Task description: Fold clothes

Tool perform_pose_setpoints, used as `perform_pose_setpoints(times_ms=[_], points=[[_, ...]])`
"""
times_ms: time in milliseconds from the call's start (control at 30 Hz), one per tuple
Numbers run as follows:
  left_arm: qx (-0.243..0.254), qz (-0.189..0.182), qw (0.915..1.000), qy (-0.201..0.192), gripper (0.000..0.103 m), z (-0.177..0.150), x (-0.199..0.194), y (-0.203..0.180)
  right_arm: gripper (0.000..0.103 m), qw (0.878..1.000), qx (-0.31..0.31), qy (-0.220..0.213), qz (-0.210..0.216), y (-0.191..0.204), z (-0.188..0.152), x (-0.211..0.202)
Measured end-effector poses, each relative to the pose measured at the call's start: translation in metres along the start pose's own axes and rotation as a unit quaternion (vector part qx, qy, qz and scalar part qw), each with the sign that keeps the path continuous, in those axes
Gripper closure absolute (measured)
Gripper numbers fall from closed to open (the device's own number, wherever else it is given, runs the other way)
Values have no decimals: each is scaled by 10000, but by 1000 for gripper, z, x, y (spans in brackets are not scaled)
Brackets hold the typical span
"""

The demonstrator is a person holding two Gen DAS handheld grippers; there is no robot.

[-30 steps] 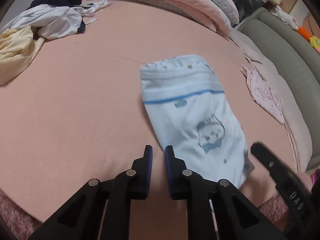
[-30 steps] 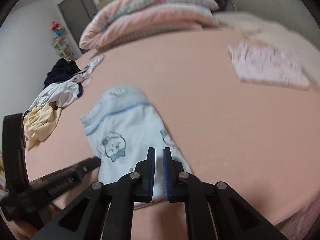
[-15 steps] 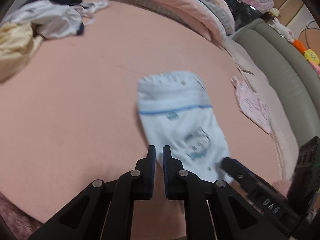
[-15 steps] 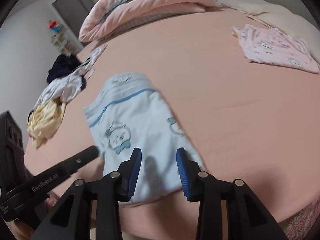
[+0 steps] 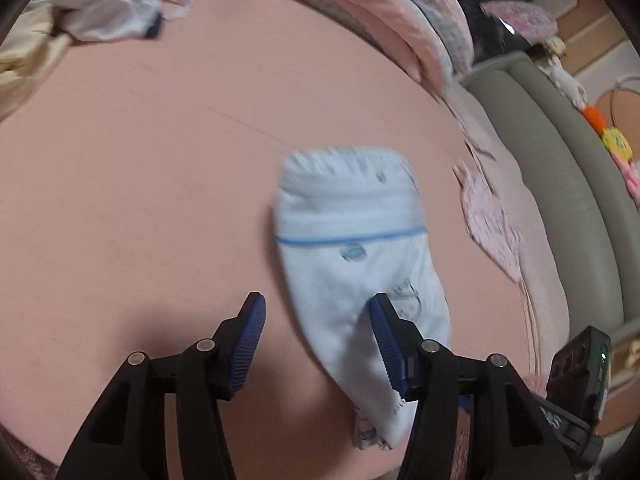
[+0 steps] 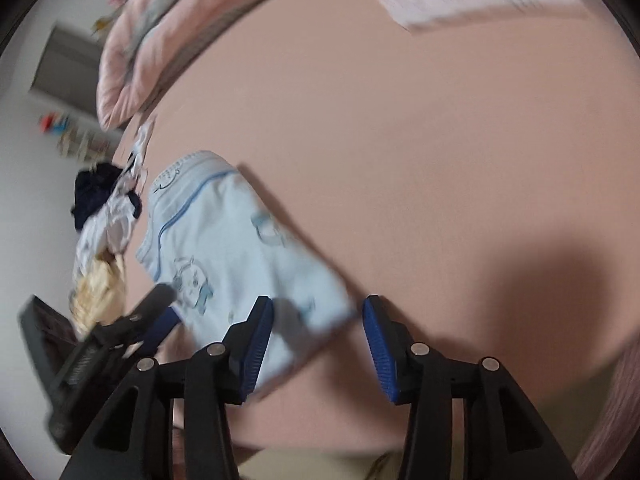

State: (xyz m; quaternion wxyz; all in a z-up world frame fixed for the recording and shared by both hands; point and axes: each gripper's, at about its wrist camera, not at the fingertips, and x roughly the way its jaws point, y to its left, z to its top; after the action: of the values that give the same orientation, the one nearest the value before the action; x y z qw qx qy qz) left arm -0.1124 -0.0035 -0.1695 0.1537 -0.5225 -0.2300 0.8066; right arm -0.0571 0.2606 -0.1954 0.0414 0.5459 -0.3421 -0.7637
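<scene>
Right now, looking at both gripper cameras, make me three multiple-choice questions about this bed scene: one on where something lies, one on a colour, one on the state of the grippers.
1. Where does the light blue garment lie?
A. flat on the pink bedsheet
B. on the quilt
C. on the floor

2. What colour is the stripe across it?
A. red
B. blue
C. green

3. How do the left gripper and right gripper stand?
A. both shut
B. one open only
C. both open

Answers:
1 A, it is spread on the sheet.
2 B, the left wrist view shows a blue line.
3 C, a wide gap separates each pair of fingers over the garment's near end.
</scene>
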Motion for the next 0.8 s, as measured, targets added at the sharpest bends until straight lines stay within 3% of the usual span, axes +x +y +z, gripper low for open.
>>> perform_pose_setpoints(times_ms=[67,133,167,200,233,267,333,467,600,667,733,800], points=[[52,57,9999,86,52,-3,8,-7,57,9990,-141,249,334,5,-13,7],[132,110,9998,106,52,-6,12,-14,59,9978,-355,381,404,11,-17,22],[183,135,9997,89,52,-8,13,-18,62,9978,-379,308,448,11,-15,26],[235,160,9996,72,52,-10,14,-22,73,9976,-352,238,539,10,-13,28],[289,214,9993,44,59,-13,15,-25,84,9972,-299,205,650,7,-10,29],[371,480,9981,-68,74,-18,15,-31,88,9961,-315,248,786,5,-7,31],[509,645,9964,-188,80,-27,12,-40,92,9948,-440,305,865,4,0,33],[47,91,9999,-31,84,-38,9,-42,92,9961,-761,-143,416,8,13,12],[391,-212,9988,192,84,-47,13,-59,92,9928,-1043,-585,-6,8,36,-16],[493,-394,9967,519,83,-49,18,-66,92,9924,-1030,-666,-90,5,40,-21],[637,-157,9960,600,83,-46,16,-67,90,9920,-1009,-741,-169,2,44,-25],[860,267,9955,310,83,-41,-1,-62,90,9914,-989,-816,-247,-1,48,-29]])
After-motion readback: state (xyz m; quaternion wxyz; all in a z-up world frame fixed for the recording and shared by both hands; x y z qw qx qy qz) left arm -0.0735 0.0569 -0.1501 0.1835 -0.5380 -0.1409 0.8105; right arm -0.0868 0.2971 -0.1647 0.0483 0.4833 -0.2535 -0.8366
